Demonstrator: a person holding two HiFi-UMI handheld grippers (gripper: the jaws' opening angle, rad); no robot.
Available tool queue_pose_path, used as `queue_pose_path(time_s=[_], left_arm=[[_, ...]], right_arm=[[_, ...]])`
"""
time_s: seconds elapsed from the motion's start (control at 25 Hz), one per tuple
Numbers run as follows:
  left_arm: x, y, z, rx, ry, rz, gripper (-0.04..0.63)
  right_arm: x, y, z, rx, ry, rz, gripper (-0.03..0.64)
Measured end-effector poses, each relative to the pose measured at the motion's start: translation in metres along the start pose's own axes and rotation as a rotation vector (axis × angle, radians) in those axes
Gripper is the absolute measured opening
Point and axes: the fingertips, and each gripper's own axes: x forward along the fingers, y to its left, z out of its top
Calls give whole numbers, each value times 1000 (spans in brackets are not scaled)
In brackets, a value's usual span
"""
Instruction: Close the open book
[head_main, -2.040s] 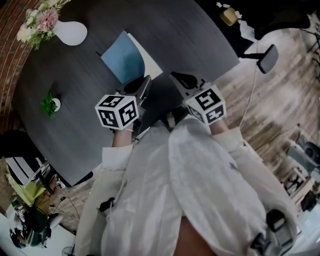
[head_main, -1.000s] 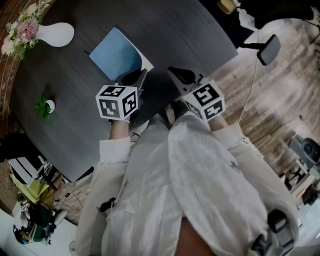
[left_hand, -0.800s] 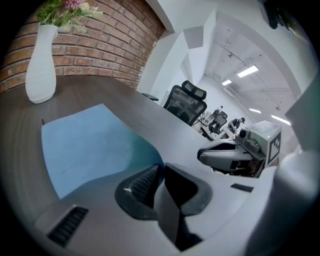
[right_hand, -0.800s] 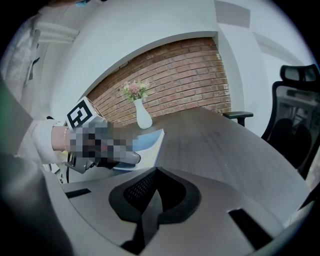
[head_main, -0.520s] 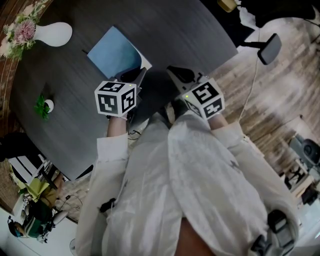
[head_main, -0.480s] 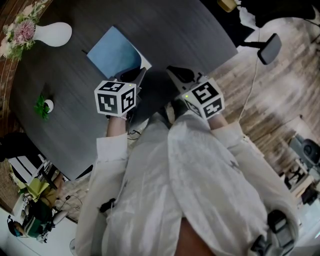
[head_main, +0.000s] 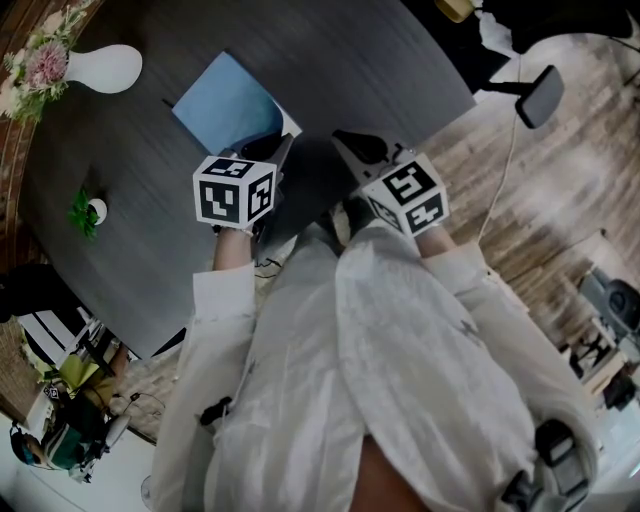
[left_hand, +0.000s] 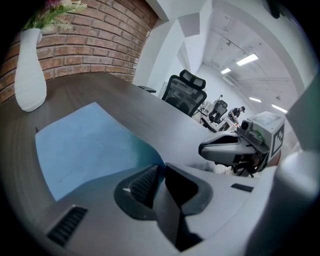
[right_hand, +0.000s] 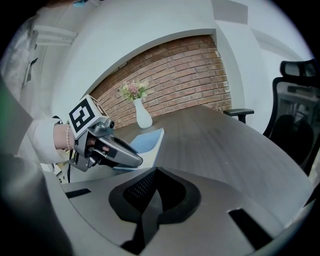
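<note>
The book (head_main: 222, 100) lies on the dark table (head_main: 380, 60) with its blue cover on top. A strip of white page (head_main: 292, 124) shows at its right edge. In the left gripper view the cover (left_hand: 85, 145) curls up at its near corner. That corner runs in between the tips of my left gripper (left_hand: 161, 167), whose jaws have just been opening a little and stand a narrow slit apart. My left gripper (head_main: 283, 143) sits at the book's near right corner. My right gripper (head_main: 347, 141) hovers beside it over bare table, shut and holding nothing (right_hand: 155, 172).
A white vase (head_main: 105, 68) with flowers stands at the far left of the table. A small green plant (head_main: 90, 212) sits near the left edge. A black office chair (left_hand: 182, 95) stands beyond the far edge, and wooden floor (head_main: 560, 180) lies to the right.
The left gripper's marker cube has tipped slightly. Both hands stay where they were, and the book has not shifted on the table.
</note>
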Motion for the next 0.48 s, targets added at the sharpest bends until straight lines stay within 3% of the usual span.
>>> queue_pose_path(time_s=[0.48], left_arm=[[2,-2,-1,55,34,17,49]], right_arm=[[1,-1,-1,-2,0,1,5]])
